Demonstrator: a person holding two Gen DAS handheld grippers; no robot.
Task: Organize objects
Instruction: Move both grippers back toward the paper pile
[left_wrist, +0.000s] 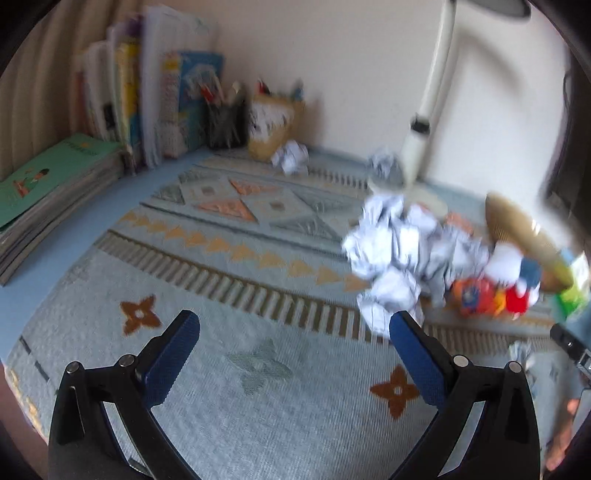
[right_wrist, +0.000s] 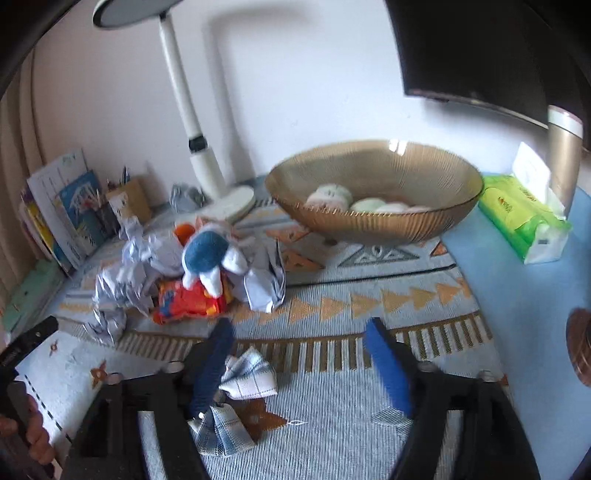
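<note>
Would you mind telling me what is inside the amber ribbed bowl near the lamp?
The bowl holds several pale round items, white and light green, resting at its bottom. The front wall covers their lower parts, so what they are, and anything beneath them, cannot be seen.

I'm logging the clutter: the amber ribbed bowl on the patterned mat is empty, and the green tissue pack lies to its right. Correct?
Not quite. The amber ribbed bowl is not empty: the right wrist view shows pale round items inside. The green tissue pack does lie to its right.

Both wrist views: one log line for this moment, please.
left gripper: open, empty | right gripper: open, over checked cloth | crumpled paper: piled on mat | bowl: upright
</note>
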